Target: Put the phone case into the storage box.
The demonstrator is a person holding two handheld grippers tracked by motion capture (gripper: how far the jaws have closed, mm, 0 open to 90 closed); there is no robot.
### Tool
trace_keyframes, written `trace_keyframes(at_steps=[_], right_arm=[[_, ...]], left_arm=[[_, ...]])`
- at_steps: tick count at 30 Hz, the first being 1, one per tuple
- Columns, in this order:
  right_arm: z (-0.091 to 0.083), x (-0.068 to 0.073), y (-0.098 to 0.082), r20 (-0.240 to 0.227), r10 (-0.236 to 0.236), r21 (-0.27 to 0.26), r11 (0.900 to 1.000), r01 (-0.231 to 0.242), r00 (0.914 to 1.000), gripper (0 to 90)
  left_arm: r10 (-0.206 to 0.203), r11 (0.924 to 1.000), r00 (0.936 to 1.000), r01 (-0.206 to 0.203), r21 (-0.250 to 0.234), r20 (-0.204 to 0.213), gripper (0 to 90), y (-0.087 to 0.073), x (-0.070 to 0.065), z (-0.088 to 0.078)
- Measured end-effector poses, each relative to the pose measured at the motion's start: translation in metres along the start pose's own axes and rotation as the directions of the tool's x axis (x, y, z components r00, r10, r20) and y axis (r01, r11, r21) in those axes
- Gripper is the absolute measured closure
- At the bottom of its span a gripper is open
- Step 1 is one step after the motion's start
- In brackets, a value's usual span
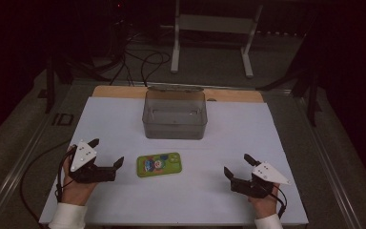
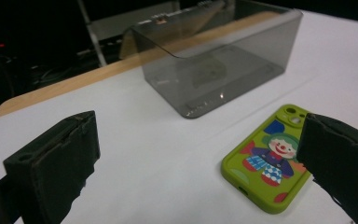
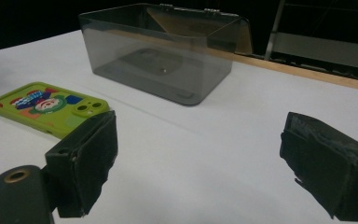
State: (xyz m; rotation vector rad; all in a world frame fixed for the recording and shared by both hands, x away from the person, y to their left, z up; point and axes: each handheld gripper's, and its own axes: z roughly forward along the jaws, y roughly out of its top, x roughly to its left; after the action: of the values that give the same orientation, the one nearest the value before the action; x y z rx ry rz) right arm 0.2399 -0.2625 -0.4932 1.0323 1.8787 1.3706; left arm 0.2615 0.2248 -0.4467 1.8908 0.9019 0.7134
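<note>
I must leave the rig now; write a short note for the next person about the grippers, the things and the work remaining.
Left gripper: open, holding nothing, on the table left of the green phone case.
Right gripper: open, holding nothing, to the right of the case.
The case lies flat, picture side up, apart from both grippers, in front of the clear grey box, which stands open with nothing inside.
Done: nothing visible yet.
Left: probably grasp the case and put it in the box.
</note>
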Motion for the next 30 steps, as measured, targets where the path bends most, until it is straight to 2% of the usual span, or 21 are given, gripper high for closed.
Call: trace_keyframes(at_steps=[4, 11, 17, 23, 27, 30], right_arm=[[0.000, 0.001, 0.000, 0.000, -0.001, -0.003, 1.000, 0.001, 1.0000, 11.3], [0.000, 0.001, 0.000, -0.006, -0.002, -0.001, 1.000, 0.002, 1.0000, 11.3], [-0.001, 0.001, 0.000, -0.008, -0.001, -0.002, 1.000, 0.001, 1.0000, 11.3], [-0.001, 0.002, -0.001, -0.011, -0.002, -0.002, 1.000, 0.002, 0.9999, 11.3], [-0.001, 0.001, -0.001, -0.012, -0.001, -0.002, 1.000, 0.001, 0.9999, 11.3], [-0.001, 0.001, -0.001, -0.013, 0.002, -0.003, 1.000, -0.002, 0.9999, 11.3]], left_arm=[[0.031, 0.9993, 0.9991, -0.031, 0.018, 0.029, 0.0, 0.006, 0.000, 0.009], [0.080, 0.9956, 0.9958, -0.082, 0.045, 0.044, 0.0, 0.011, 0.000, 0.021], [0.092, 0.9941, 0.9933, -0.096, 0.051, 0.069, 0.0, 0.013, 0.001, 0.027], [0.120, 0.9881, 0.9871, -0.129, 0.083, 0.106, 0.0, 0.017, 0.002, 0.037], [0.115, 0.9857, 0.9826, -0.131, 0.106, 0.146, 0.0, 0.018, 0.001, 0.047], [0.133, 0.9795, 0.9777, -0.154, 0.130, 0.163, 0.0, 0.019, 0.000, 0.054]])
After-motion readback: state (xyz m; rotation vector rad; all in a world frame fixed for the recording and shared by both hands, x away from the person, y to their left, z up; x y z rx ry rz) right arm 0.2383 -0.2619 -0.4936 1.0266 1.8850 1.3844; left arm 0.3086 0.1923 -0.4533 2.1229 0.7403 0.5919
